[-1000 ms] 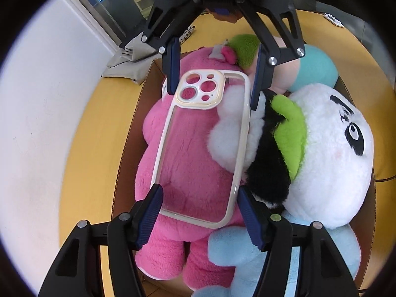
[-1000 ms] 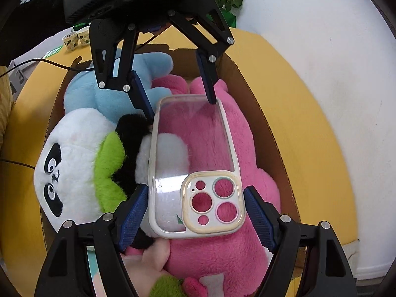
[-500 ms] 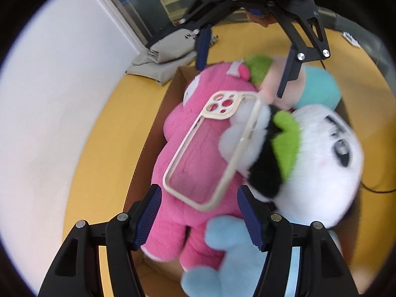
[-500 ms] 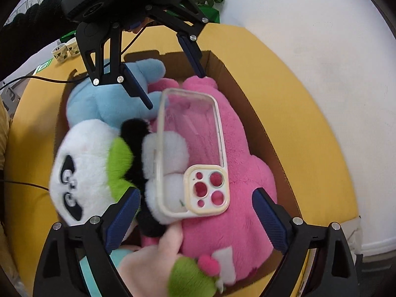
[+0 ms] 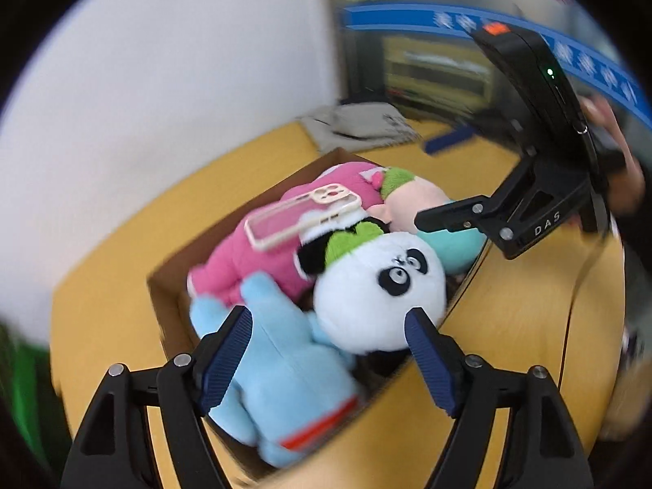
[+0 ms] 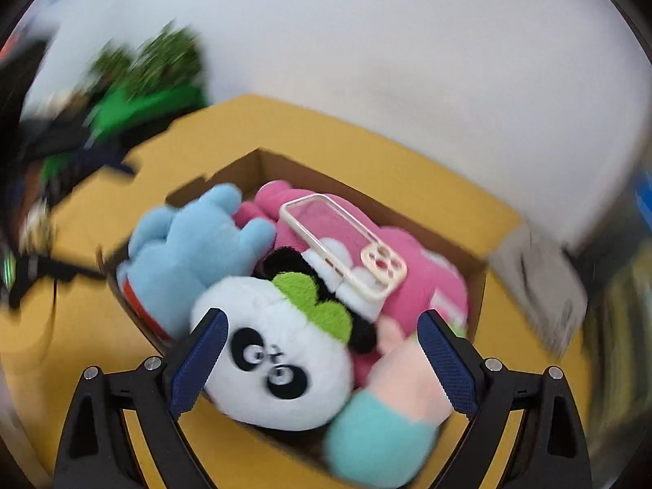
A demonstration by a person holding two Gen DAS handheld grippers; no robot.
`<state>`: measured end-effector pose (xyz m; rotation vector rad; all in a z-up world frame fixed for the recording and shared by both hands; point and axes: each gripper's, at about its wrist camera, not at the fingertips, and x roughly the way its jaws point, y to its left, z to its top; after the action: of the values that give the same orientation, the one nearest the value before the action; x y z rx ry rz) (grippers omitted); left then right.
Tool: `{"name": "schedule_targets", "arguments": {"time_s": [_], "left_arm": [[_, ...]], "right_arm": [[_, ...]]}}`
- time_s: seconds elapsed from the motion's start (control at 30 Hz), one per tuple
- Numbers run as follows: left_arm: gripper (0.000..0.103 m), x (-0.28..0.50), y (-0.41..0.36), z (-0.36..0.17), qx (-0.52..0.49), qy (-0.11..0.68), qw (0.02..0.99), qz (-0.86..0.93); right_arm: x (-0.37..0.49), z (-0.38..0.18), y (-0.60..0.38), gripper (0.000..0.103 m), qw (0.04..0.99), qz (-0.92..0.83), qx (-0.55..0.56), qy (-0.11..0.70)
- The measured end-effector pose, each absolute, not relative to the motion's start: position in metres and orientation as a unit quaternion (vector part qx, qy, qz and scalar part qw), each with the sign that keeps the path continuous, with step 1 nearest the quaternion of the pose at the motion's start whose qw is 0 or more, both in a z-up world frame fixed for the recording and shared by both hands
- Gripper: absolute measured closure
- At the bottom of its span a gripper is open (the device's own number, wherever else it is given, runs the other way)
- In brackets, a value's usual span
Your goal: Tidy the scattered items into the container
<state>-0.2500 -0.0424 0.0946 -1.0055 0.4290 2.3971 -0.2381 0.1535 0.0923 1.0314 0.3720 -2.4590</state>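
Note:
A cardboard box (image 5: 163, 297) (image 6: 476, 261) on the yellow table holds plush toys: a pink one (image 5: 261, 256) (image 6: 424, 269), a panda (image 5: 379, 297) (image 6: 281, 350), a light blue one (image 5: 285, 371) (image 6: 191, 252) and a pink-and-teal one (image 5: 411, 199) (image 6: 391, 403). A clear phone case (image 5: 301, 216) (image 6: 342, 244) lies on the pink plush. My left gripper (image 5: 328, 354) is open and empty, above the box's near end. My right gripper (image 6: 322, 358) is open and empty above the opposite end; it also shows in the left wrist view (image 5: 529, 203).
A white wall (image 5: 183, 73) runs beside the table. A grey cloth (image 5: 358, 126) (image 6: 538, 285) lies on the table past the box. A green plant (image 6: 155, 69) stands at the table's other end. A black cable (image 6: 49, 273) crosses the table.
Both grippers have pulled up and away from the box, leaving the phone case lying on the pink plush. Both views are motion-blurred now.

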Motion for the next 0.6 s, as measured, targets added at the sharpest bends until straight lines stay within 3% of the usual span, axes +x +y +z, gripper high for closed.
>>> {"name": "schedule_targets", "arguments": {"time_s": [0.2,0.4,0.6], "left_arm": [[0.025,-0.198,-0.051,0.081,-0.365,0.055,0.139,0.919],[0.025,-0.135,-0.054,0.090,-0.327,0.004,0.038,0.944],[0.024,-0.109,-0.054,0.092,-0.318,-0.033,0.025,0.947]], "right_arm": [[-0.190,0.082,0.158,0.005,0.134,-0.922,0.359,0.051],[-0.132,0.087,0.141,0.004,0.096,-0.941,0.319,0.054],[-0.099,0.085,0.132,0.002,0.100,-0.941,0.319,0.051]]}}
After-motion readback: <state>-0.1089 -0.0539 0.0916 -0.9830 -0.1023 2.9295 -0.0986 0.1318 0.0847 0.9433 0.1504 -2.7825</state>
